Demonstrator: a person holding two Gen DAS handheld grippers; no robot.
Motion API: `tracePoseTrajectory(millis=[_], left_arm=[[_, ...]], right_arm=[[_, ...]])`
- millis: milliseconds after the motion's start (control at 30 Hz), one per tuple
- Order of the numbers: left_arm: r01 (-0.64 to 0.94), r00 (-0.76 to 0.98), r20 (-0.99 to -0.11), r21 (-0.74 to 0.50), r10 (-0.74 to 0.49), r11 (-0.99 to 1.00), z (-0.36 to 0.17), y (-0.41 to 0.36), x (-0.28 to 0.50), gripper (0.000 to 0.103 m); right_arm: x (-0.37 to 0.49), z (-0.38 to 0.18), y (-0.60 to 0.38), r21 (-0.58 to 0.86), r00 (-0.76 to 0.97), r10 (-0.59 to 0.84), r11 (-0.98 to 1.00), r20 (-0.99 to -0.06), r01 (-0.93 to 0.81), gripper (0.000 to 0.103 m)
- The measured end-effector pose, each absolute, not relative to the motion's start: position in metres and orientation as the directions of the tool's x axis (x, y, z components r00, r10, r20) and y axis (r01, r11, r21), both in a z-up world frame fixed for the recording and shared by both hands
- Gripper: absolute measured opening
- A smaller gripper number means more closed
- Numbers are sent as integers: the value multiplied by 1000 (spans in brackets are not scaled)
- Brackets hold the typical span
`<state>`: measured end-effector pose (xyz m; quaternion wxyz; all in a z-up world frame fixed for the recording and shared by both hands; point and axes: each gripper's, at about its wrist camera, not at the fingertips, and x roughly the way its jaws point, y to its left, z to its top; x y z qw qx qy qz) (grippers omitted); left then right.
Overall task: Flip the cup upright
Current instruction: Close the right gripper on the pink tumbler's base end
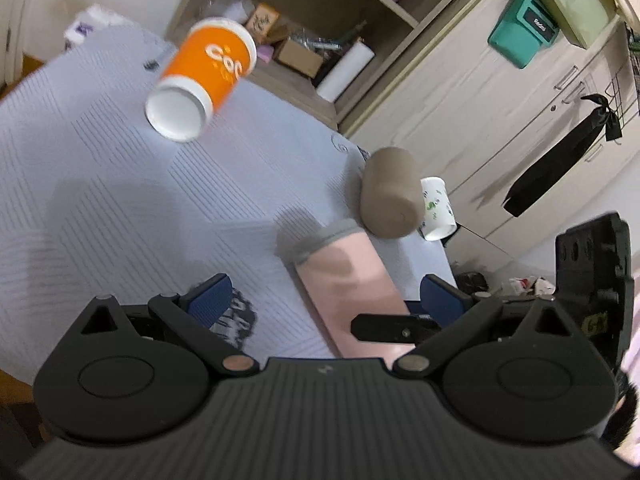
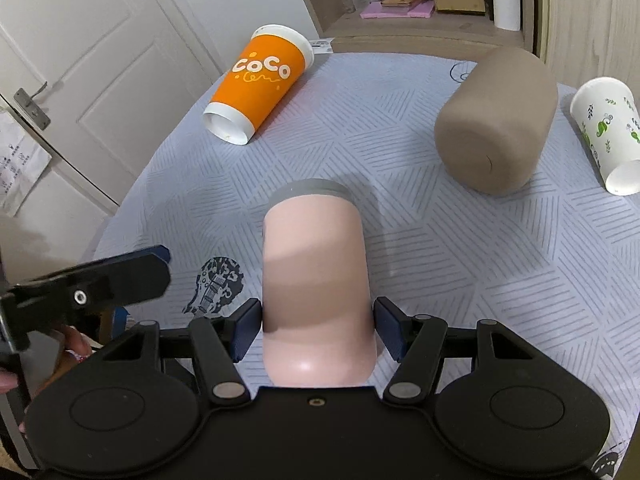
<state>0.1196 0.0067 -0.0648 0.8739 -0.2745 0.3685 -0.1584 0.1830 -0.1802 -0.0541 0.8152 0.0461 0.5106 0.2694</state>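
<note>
A pink cup [image 2: 314, 280] with a grey rim lies on its side on the pale patterned tablecloth [image 2: 440, 260], its base toward me. My right gripper [image 2: 316, 330] has its blue pads on both sides of the cup's base, touching it. The cup also shows in the left wrist view [image 1: 348, 280]. My left gripper [image 1: 324, 300] is open, hovering above the table just left of the cup, and holds nothing; it shows in the right wrist view [image 2: 100, 284] too.
An orange "CoCo" paper cup [image 2: 260, 88] lies on its side at the far left. A brown cup [image 2: 496, 120] and a white leaf-print paper cup [image 2: 608, 132] lie at the right. A door and shelves stand behind the table.
</note>
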Motion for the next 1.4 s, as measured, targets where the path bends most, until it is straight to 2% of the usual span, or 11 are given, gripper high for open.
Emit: tracePoseTrajectory(millis=[100, 233, 367, 600, 833, 867, 967, 1133, 1267, 1333, 1400], left_arm=[[64, 658, -558, -628, -506, 776, -69, 1, 130, 101], [53, 625, -560, -665, -544, 745, -76, -8, 145, 100], [31, 589, -570, -692, -573, 721, -85, -20, 161, 85], [-10, 541, -572, -737, -616, 676, -104, -23, 173, 84], [-19, 546, -565, -746, -618, 665, -109, -17, 179, 84], [-16, 547, -565, -745, -618, 667, -109, -17, 180, 82], [11, 547, -579, -717, -604, 697, -110, -20, 182, 69], [43, 540, -592, -691, -599, 722, -106, -26, 188, 68], [45, 530, -586, -702, -613, 711, -108, -24, 190, 68], [40, 522, -580, -717, -626, 696, -110, -21, 192, 68], [43, 520, -575, -721, -632, 692, -111, -20, 193, 68]], right_arm=[[180, -53, -186, 377, 327, 521, 829, -789, -413, 77], [174, -53, -193, 378, 336, 539, 815, -773, -439, 78], [170, -50, -197, 391, 332, 573, 788, -749, -477, 78], [169, -42, -196, 384, 331, 603, 754, -726, -533, 78], [171, -46, -190, 349, 325, 573, 765, -752, -541, 78], [172, -46, -190, 340, 327, 565, 769, -757, -541, 78], [176, -47, -187, 320, 330, 545, 779, -771, -539, 78], [182, -51, -183, 320, 322, 537, 784, -780, -532, 78], [186, -53, -180, 318, 317, 525, 792, -790, -521, 77], [189, -56, -179, 313, 312, 511, 802, -801, -508, 68], [192, -57, -181, 343, 295, 523, 801, -800, -491, 68]])
